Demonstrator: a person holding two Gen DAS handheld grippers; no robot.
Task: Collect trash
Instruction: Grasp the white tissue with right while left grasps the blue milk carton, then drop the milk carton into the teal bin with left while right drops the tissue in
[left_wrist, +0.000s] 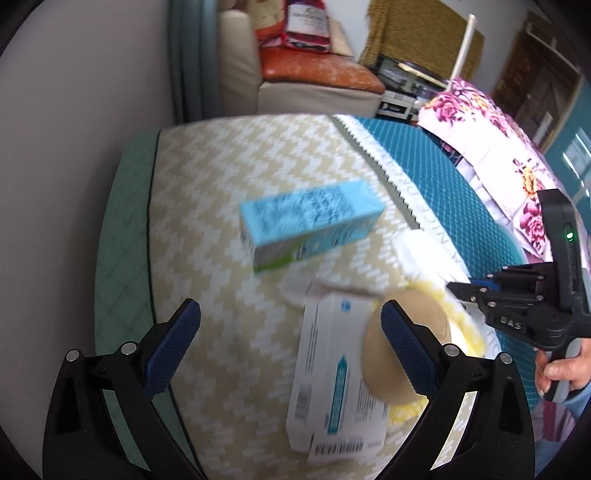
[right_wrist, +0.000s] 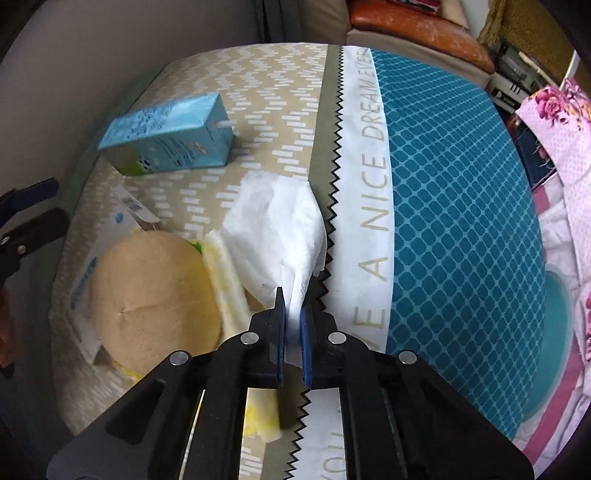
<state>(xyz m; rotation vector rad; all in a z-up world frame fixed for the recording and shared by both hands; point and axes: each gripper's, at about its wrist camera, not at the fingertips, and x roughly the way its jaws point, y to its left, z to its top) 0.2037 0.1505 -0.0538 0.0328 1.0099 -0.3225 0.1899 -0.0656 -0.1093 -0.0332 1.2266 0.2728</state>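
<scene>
My right gripper (right_wrist: 293, 299) is shut on a crumpled white tissue (right_wrist: 273, 229), which lies on the bed; the gripper also shows in the left wrist view (left_wrist: 461, 290) at the right, by the tissue (left_wrist: 421, 254). My left gripper (left_wrist: 291, 332) is open and empty, above a white medicine box (left_wrist: 332, 376). A light blue drink carton (left_wrist: 310, 221) with a straw lies on its side further off; it also shows in the right wrist view (right_wrist: 170, 134). A tan round disc (right_wrist: 155, 299) lies on a yellow wrapper (right_wrist: 225, 280).
The trash lies on a bed with a beige chevron cover (left_wrist: 221, 166) and a teal patterned cover (right_wrist: 461, 184). A grey wall (left_wrist: 74, 147) is to the left. A pink floral quilt (left_wrist: 491, 140) is bunched at the right. A sofa (left_wrist: 314, 81) stands beyond the bed.
</scene>
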